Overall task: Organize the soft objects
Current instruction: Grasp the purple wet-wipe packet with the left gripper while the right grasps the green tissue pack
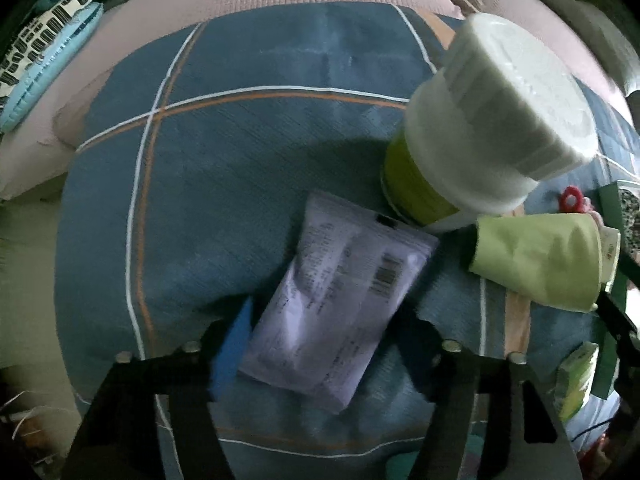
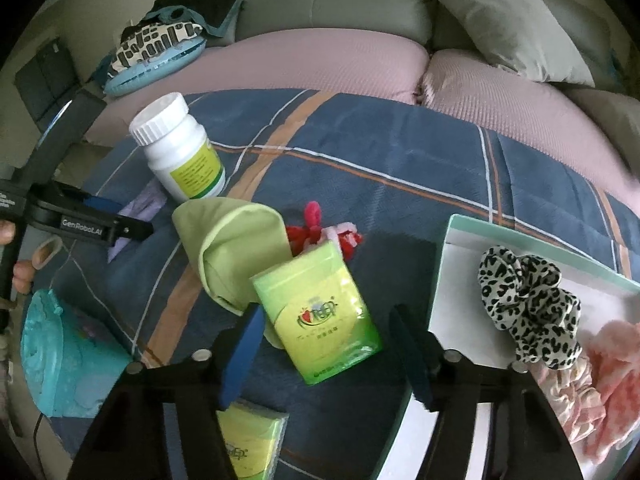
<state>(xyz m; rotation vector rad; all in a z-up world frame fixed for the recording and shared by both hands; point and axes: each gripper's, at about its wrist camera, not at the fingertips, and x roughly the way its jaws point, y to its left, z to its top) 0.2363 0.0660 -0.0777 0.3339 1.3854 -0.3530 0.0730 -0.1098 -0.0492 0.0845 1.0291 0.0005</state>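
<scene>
A pale purple tissue pack [image 1: 336,304] lies on the blue plaid cloth [image 1: 224,184] between the open fingers of my left gripper [image 1: 326,344]; the fingers do not press it. My right gripper [image 2: 328,350] is open around a green tissue pack [image 2: 320,312] on the cloth [image 2: 400,160]. A folded light-green cloth [image 2: 228,248] lies just left of that pack; it also shows in the left wrist view [image 1: 540,260]. A white tray [image 2: 456,280] at right holds a leopard scrunchie [image 2: 528,300] and pink scrunchies [image 2: 592,384]. A red and pink fuzzy item [image 2: 320,232] lies behind the green pack.
A white pill bottle with a green label [image 2: 180,148] stands at back left, close in the left wrist view [image 1: 480,128]. A teal soft item [image 2: 64,352] lies front left. A second green pack [image 2: 252,440] lies under my right gripper. Pink cushions [image 2: 320,60] lie behind.
</scene>
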